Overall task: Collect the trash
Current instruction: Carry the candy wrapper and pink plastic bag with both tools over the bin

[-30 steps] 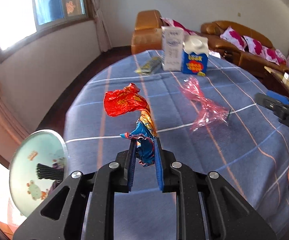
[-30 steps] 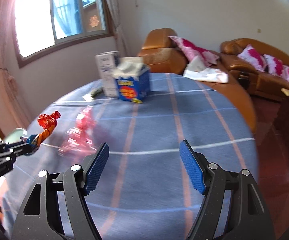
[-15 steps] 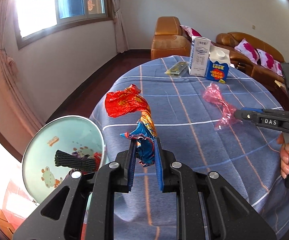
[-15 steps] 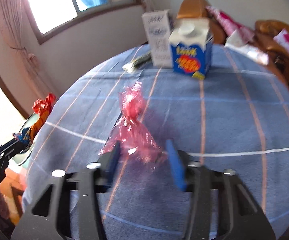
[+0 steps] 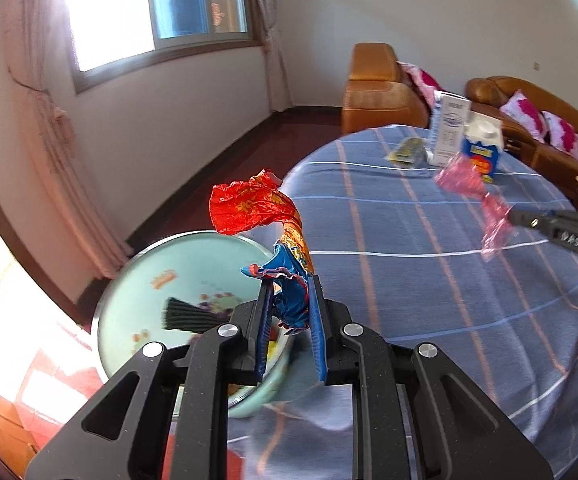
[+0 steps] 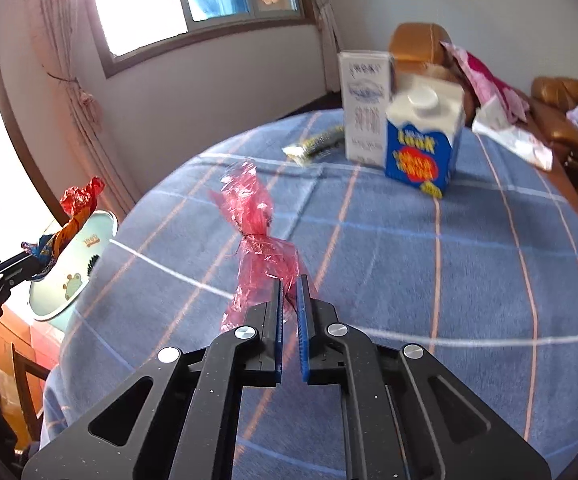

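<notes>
1. Both tongs gripped trash: the left tongs (image 5: 289, 312) were nearly shut on a crinkled red, orange and blue foil wrapper (image 5: 257, 216), and the right tongs (image 6: 289, 300) had just been closing and pinched a crumpled pink cellophane wrapper (image 6: 257, 240).
2. A second earlier the right pair stood wide and empty, with the cellophane lying on the bench (image 6: 469, 280); now it rose clear of the striped blue cloth.
3. The left wrapper had come over the pale green enamel basin (image 5: 149, 280) at the bench's near left edge, so dropping it in looked imminent.
4. Two upright milk cartons (image 6: 421, 136) and a flat sachet (image 6: 321, 144) remained far across the bench.
</notes>
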`<state>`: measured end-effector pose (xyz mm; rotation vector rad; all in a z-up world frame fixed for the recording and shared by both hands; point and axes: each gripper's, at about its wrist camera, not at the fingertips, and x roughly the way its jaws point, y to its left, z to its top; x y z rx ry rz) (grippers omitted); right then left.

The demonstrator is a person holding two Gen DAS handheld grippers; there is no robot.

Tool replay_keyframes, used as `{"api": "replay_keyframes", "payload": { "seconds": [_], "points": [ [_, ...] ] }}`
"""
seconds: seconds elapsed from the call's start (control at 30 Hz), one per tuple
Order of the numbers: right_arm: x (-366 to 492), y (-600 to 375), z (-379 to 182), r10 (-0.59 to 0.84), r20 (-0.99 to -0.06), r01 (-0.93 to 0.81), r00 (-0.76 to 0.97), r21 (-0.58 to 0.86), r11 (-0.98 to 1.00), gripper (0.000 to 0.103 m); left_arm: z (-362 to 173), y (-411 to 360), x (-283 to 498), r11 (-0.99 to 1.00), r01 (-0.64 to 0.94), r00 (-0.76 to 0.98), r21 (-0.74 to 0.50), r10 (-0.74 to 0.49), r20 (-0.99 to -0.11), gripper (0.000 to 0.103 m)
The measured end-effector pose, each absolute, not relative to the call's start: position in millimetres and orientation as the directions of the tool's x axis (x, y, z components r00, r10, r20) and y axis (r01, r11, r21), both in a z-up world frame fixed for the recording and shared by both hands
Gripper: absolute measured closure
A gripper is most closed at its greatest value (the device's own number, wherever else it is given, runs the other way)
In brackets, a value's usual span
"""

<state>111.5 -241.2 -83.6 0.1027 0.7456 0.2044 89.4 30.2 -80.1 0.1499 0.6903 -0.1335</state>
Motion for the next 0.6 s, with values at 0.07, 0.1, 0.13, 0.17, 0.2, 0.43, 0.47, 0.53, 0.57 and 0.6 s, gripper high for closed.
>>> {"api": "replay_keyframes", "payload": {
  "seconds": [0.07,0.1,0.13,0.17,0.2,0.43,0.47,0.53,0.57,0.6],
  "points": [
    [116.5,-232.3,-75.9,0.235,-0.646,-0.178,0.727,0.153,0.972,0.096,-80.0,40.2,90.6,0.983,0.140,0.765,0.117,-0.032,-0.643,0.086],
    [119.2,-228.0,-72.8,0.240,-0.640,-0.190,0.730,0.146,0.971,0.096,-79.7,44.7,90.2,0.984,0.128,0.766,0.123,-0.020,-0.643,0.086],
    [122.5,-220.6,-68.2,0.256,-0.626,-0.216,0.737,0.141,0.966,0.096,-79.8,49.1,90.3,0.985,0.117,0.765,0.126,-0.009,-0.644,0.086],
    [127.2,-216.2,-65.6,0.261,-0.619,-0.228,0.741,0.133,0.964,0.096,-80.1,53.2,90.7,0.986,0.107,0.764,0.130,0.002,-0.645,0.086],
    [130.6,-210.7,-63.0,0.263,-0.614,-0.241,0.744,0.120,0.963,0.096,-80.3,58.0,90.7,0.986,0.093,0.764,0.138,0.019,-0.645,0.086],
    [150.4,-172.8,-56.4,0.299,-0.592,-0.324,0.749,0.067,0.944,0.096,-77.7,82.7,92.3,0.986,0.024,0.763,0.167,0.090,-0.640,0.086],
    [154.9,-166.8,-56.7,0.309,-0.589,-0.337,0.747,0.065,0.939,0.096,-77.1,85.2,92.3,0.985,0.017,0.763,0.171,0.098,-0.639,0.086],
    [161.6,-158.0,-57.1,0.329,-0.585,-0.360,0.741,0.068,0.930,0.096,-76.2,91.4,92.0,0.984,0.000,0.762,0.180,0.117,-0.637,0.086],
    [165.4,-152.5,-57.5,0.338,-0.582,-0.372,0.740,0.064,0.926,0.096,-75.9,94.4,92.7,0.983,-0.010,0.761,0.184,0.127,-0.636,0.086],
    [167.9,-148.7,-57.6,0.345,-0.579,-0.382,0.739,0.063,0.922,0.096,-76.0,97.4,93.1,0.982,-0.018,0.759,0.187,0.135,-0.637,0.086]
  ]
}}
